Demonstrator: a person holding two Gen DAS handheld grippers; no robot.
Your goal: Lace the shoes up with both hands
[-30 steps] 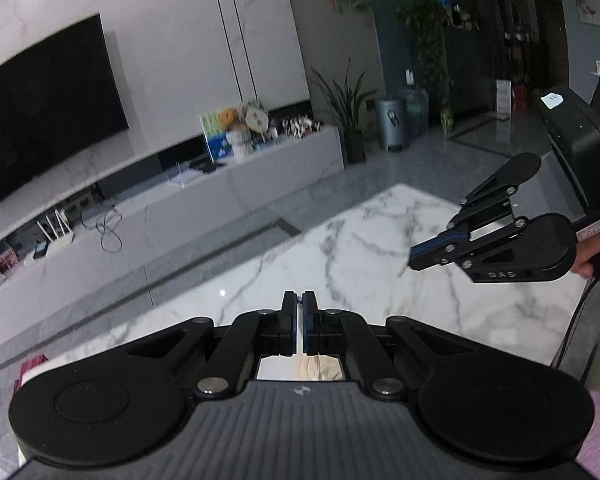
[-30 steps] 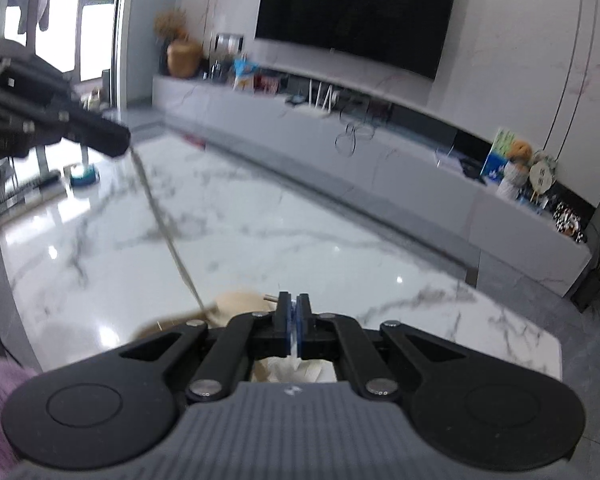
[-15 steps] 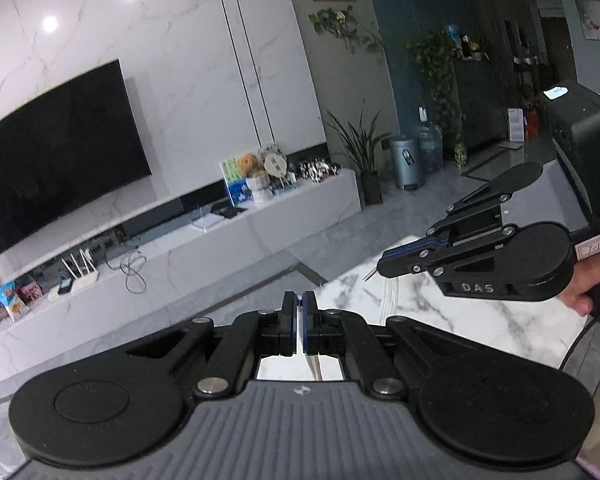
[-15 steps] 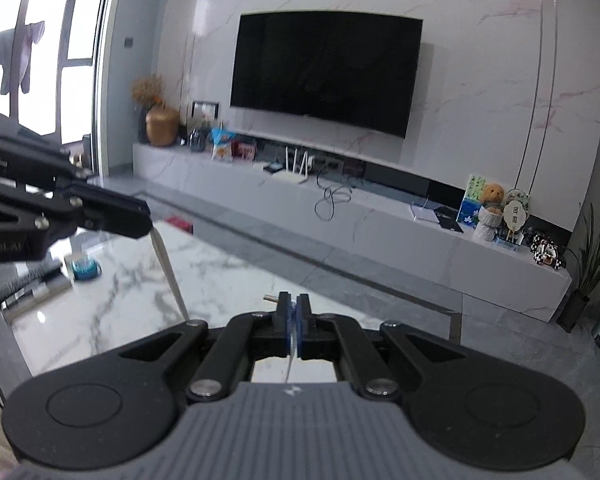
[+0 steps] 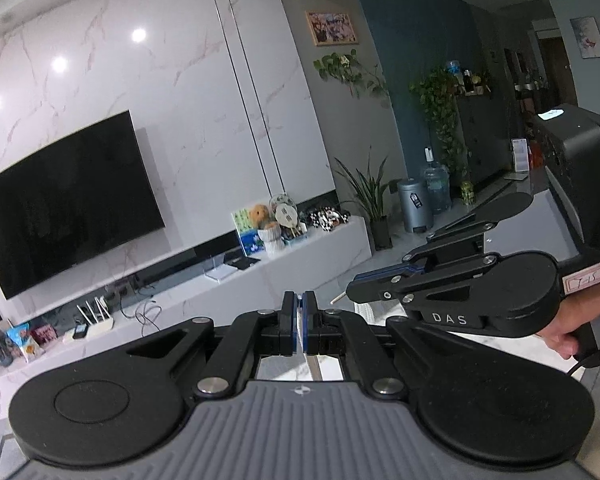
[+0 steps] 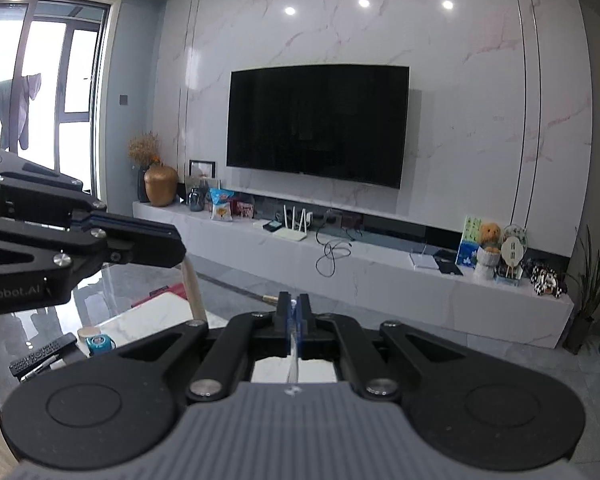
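Note:
Both grippers are raised high above the marble table, each shut on an end of a beige shoelace. My left gripper [image 5: 299, 312] pinches a lace strand [image 5: 313, 364] that runs down behind its fingers; in the right wrist view it [image 6: 178, 250] shows at left with the lace [image 6: 194, 294] hanging from its tip. My right gripper [image 6: 294, 314] pinches a pale strand [image 6: 293, 364], its metal aglet [image 6: 269, 299] sticking out left. In the left wrist view it [image 5: 350, 292] shows at right with the aglet [image 5: 337, 298]. The shoe is hidden below both grippers.
The marble table [image 6: 156, 316] lies below, with a remote control [image 6: 40, 356] and a small teal tape roll [image 6: 98, 340] at its left end. A TV [image 6: 316, 124] and a long white console [image 6: 380, 264] stand across the room. A hand [image 5: 580, 320] holds the right gripper.
Both grippers have risen and tilted up, pulling the lace ends upward. The table and the shoe have dropped out of view. The grippers have drawn closer together.

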